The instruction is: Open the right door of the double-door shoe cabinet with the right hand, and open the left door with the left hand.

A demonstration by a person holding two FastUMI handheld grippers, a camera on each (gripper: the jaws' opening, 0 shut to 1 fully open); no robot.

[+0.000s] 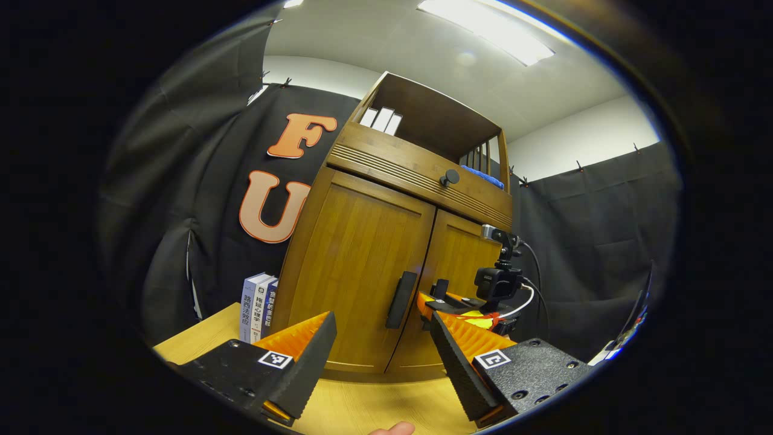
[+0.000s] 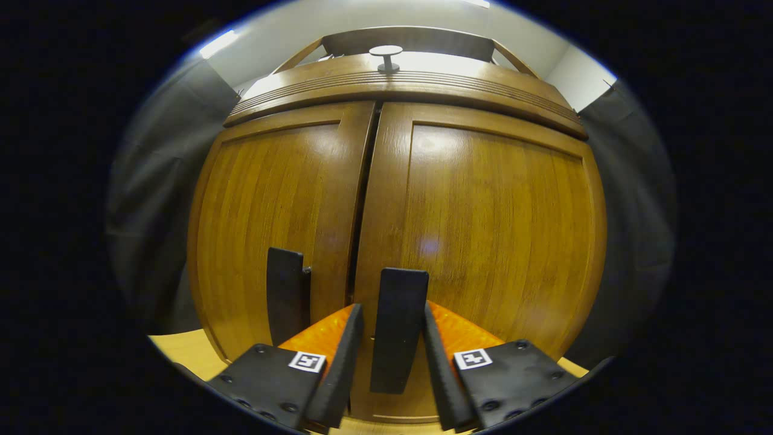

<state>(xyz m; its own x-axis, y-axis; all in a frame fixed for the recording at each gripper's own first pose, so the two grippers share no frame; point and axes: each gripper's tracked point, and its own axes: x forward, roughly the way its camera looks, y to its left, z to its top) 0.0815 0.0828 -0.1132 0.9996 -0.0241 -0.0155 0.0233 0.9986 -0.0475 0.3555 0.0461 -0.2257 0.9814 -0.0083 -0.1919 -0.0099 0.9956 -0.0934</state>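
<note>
Chinese titles run down the spines of the books (image 1: 258, 307) left of the cabinet (image 1: 362, 266), seemingly too small to read.

Over on the left, a few books (image 1: 258, 307) stand upright on the light wooden surface (image 1: 199, 341), spines facing out. High up, white boxes (image 1: 381, 119) lean together, and a blue cloth (image 1: 483, 176) lies folded nearby. A ceiling light (image 1: 486, 30) glows overhead.

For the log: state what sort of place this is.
Likely a staged recording booth, not a home: black cloth wall, ceiling light panel, and a wooden shoe cabinet standing on a table.
</note>
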